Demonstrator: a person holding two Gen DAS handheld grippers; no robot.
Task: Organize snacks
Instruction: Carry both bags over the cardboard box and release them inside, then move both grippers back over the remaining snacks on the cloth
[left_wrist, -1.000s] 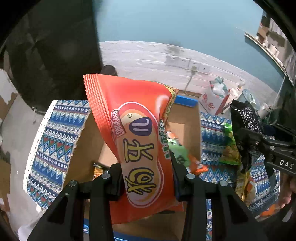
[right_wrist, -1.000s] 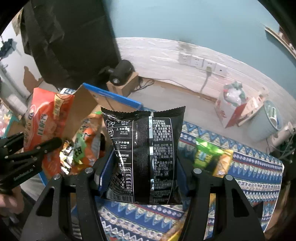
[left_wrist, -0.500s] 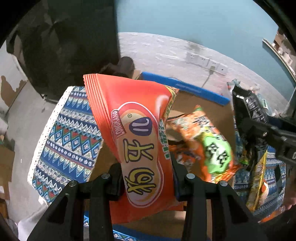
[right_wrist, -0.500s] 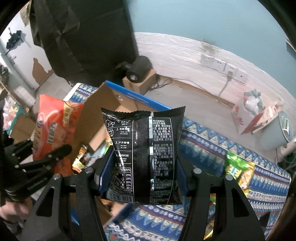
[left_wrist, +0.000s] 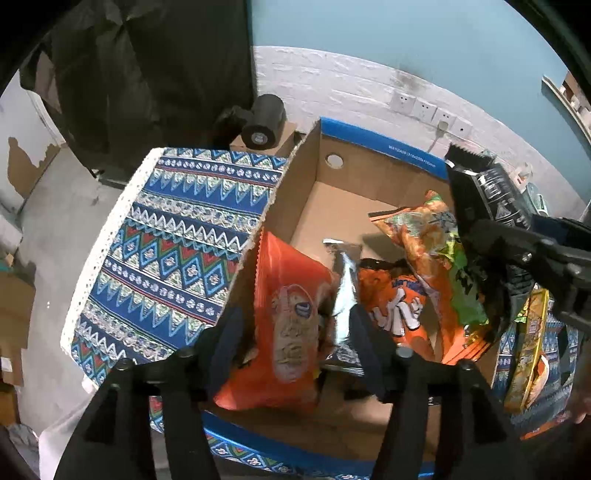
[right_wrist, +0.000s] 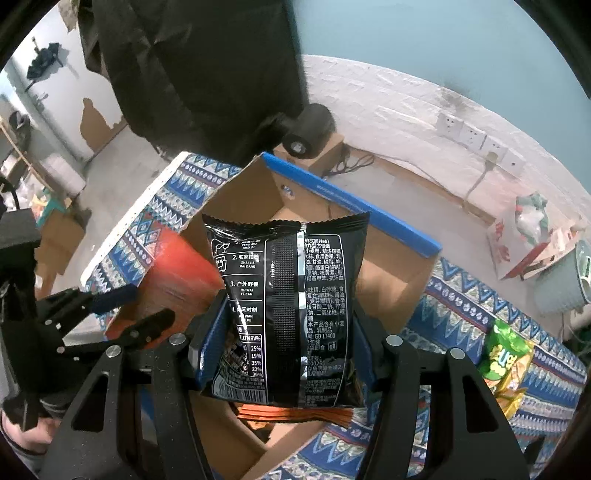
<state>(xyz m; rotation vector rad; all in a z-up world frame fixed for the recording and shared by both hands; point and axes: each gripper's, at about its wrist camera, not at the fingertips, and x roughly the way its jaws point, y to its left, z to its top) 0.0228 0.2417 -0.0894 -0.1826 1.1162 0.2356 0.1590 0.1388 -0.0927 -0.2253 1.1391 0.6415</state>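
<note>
1. The cardboard box (left_wrist: 334, 206) already held several packets: a red-orange snack bag (left_wrist: 286, 325) stood against its left wall, with a silver foil packet (left_wrist: 343, 295), an orange packet (left_wrist: 400, 302) and an orange-and-green bag (left_wrist: 436, 258) beside it.
2. The left gripper (left_wrist: 295, 332) had its jaws spread wide on either side of the red-orange bag, not pressing it, so that bag looked delivered.
3. The right gripper (right_wrist: 284, 332) was clamped on a black noodle packet (right_wrist: 288, 306), held upright over the box; this one remained to be dropped in, by my reading.
4. A green-and-yellow bag (right_wrist: 508, 358) lay on the patterned tablecloth (right_wrist: 480, 317) outside the box, so sorting seemed unfinished.
5. The bags were glossy, crinkled film with serrated seals; the box was matte corrugated board with a blue rim, the cloth woven and lace-edged.
</note>
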